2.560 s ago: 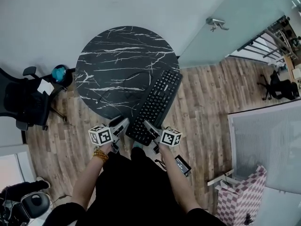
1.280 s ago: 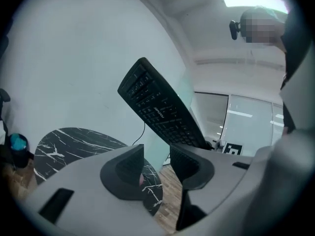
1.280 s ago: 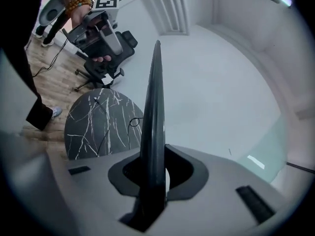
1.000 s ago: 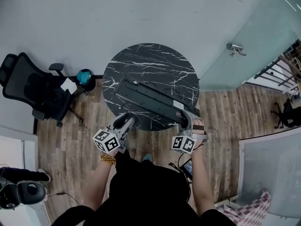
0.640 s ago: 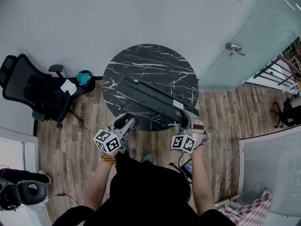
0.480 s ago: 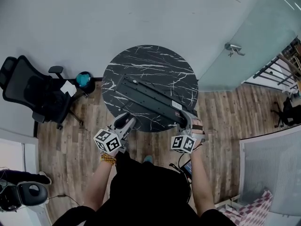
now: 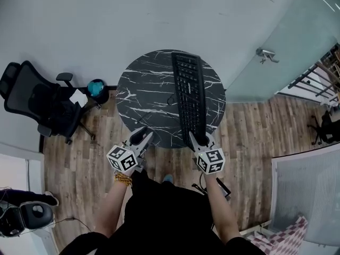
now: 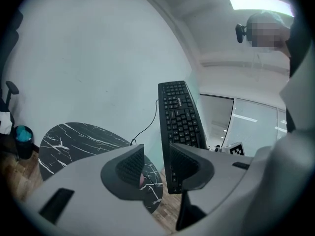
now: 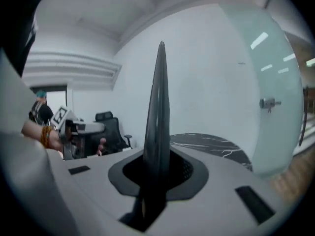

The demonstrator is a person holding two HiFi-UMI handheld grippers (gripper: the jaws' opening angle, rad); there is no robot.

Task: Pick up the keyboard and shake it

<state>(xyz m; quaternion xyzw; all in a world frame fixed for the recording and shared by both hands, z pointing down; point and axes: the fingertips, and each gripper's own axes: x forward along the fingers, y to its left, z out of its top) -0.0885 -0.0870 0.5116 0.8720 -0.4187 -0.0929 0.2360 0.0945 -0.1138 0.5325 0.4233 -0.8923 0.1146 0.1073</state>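
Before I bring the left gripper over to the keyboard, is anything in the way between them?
Nothing visible. The left gripper hangs open and empty at the near edge of the table. The keyboard, clamped at its near end by the right gripper, is to its right with only open space between.

Matt black plastic on the keyboard (image 7: 190, 97), keys and case alike. The table (image 7: 139, 84) has a black stone-look top with white veins, smooth, faint sheen. The floor (image 7: 249, 126) is wood-grain planks, grey-brown, dull. Smooth matt grey plastic on the left gripper (image 8: 156, 154); its pads (image 8: 129, 167) are black and finely ribbed. Same grey shell on the right gripper (image 9: 157, 163). Pale, smooth, matt wall (image 7: 106, 15). Frosted glass door (image 7: 287, 36) with a shiny metal handle (image 7: 264, 54). Black chair (image 7: 32, 105), cloth or mesh unclear.
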